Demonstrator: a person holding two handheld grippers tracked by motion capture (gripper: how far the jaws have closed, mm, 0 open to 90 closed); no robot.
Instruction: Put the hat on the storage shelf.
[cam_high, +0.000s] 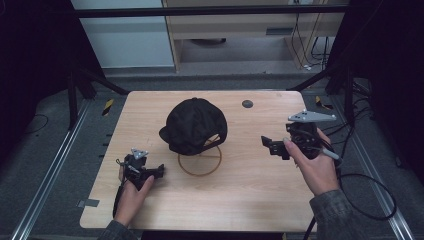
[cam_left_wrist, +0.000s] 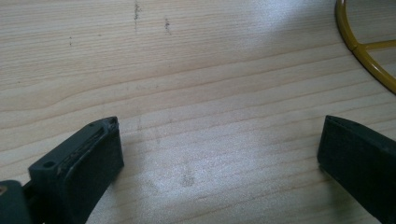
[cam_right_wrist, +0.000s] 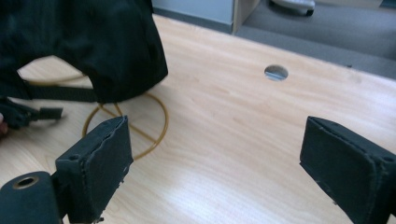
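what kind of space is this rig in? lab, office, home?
Probably a lab or workshop recording station: a wooden table fenced by dark metal frame bars, loose cables on grey carpet behind, and a black cap staged on a wire stand.

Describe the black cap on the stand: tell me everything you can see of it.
The black cap is a dark, matte, fabric-looking baseball cap with a rounded crown and a button on top. It sits raised on a yellow wire stand near the table's middle, its brim toward the person's left and its open back toward the right gripper. In the right gripper view a thin black strap spans that rear opening. Nothing but the stand touches it; both grippers are apart from it, jaws open.
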